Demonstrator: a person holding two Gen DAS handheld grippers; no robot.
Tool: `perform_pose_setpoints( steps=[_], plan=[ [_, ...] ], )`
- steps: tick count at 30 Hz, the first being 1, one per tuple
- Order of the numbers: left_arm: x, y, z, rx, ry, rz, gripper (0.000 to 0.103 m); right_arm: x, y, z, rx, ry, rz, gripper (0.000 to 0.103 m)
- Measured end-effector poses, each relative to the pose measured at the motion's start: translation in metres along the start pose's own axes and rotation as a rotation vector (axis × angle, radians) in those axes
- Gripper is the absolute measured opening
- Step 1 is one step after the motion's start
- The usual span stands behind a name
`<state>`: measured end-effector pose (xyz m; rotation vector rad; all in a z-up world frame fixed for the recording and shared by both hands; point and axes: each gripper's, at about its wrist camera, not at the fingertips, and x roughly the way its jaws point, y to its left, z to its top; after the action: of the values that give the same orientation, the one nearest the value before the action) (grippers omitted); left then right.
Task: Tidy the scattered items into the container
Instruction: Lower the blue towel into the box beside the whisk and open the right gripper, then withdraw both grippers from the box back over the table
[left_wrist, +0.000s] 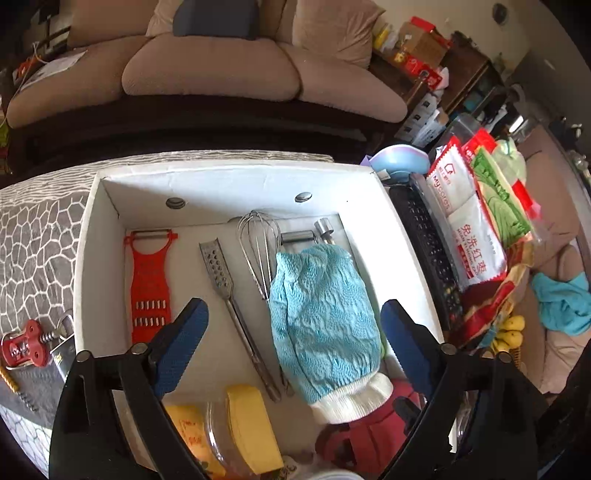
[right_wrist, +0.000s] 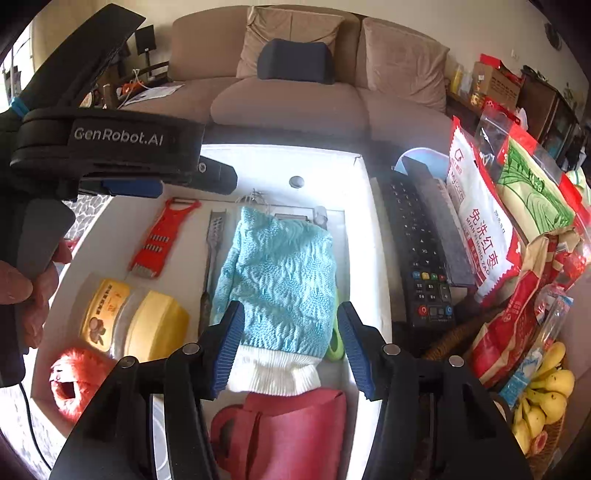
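Note:
A white box (left_wrist: 236, 168) holds a red slicer (left_wrist: 149, 280), a metal grater (left_wrist: 218, 266), a whisk (left_wrist: 256, 240), a yellow-lidded jar (right_wrist: 136, 317), a red twine ball (right_wrist: 74, 380) and a red felt bag (right_wrist: 288, 432). A blue knitted glove (left_wrist: 321, 314) with a white cuff lies on top of the utensils. My left gripper (left_wrist: 293, 310) hangs open wide above the glove, touching nothing. My right gripper (right_wrist: 290, 308) is open with the glove's cuff (right_wrist: 273, 369) between its fingers, a gap showing on the right side. A red corkscrew (left_wrist: 26, 347) lies on the patterned table outside the box.
A black remote (right_wrist: 421, 258) lies along the box's right wall. Snack bags (right_wrist: 484, 229) and bananas (right_wrist: 546, 398) crowd the right side. A hand (right_wrist: 26, 291) holds the left gripper's handle at the left. A beige sofa (left_wrist: 210, 70) stands beyond the table.

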<state>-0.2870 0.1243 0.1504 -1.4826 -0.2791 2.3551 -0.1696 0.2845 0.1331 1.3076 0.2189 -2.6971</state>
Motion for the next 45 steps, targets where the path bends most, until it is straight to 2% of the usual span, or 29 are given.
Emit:
perform_pose_setpoints(
  steps=[2, 6, 7, 8, 18, 23, 28, 32, 35, 40, 45],
  plan=[
    [-0.010, 0.002, -0.011, -0.009, 0.012, 0.017, 0.103, -0.012, 0.016, 0.004, -0.005, -0.014, -0.002, 0.082],
    [-0.036, 0.012, -0.036, -0.019, 0.018, 0.021, 0.103, -0.035, 0.039, -0.007, -0.025, -0.041, -0.005, 0.086],
    [-0.043, 0.014, -0.042, -0.021, 0.014, 0.023, 0.103, -0.040, 0.043, -0.010, -0.023, -0.039, 0.004, 0.092],
    [-0.052, 0.016, -0.048, -0.022, 0.011, 0.017, 0.103, -0.045, 0.048, -0.012, -0.022, -0.038, 0.006, 0.103],
    [-0.140, 0.022, -0.118, 0.048, -0.034, 0.055, 0.103, -0.092, 0.080, -0.031, 0.039, -0.060, 0.029, 0.103],
    [-0.182, 0.040, -0.157, 0.057, -0.034, 0.050, 0.103, -0.119, 0.100, -0.044, 0.044, -0.071, 0.058, 0.103],
    [-0.223, 0.083, -0.205, 0.051, -0.085, 0.140, 0.103, -0.139, 0.121, -0.064, 0.068, -0.082, 0.153, 0.103],
    [-0.238, 0.120, -0.248, 0.041, -0.107, 0.229, 0.103, -0.145, 0.146, -0.086, 0.064, -0.086, 0.182, 0.103],
    [-0.238, 0.145, -0.276, 0.011, -0.105, 0.255, 0.103, -0.142, 0.164, -0.103, 0.069, -0.078, 0.204, 0.103],
    [-0.229, 0.195, -0.312, -0.110, -0.079, 0.225, 0.103, -0.134, 0.200, -0.125, 0.068, -0.073, 0.299, 0.103],
    [-0.218, 0.247, -0.331, -0.258, -0.077, 0.192, 0.103, -0.116, 0.251, -0.137, -0.006, -0.044, 0.386, 0.103]
  ],
)
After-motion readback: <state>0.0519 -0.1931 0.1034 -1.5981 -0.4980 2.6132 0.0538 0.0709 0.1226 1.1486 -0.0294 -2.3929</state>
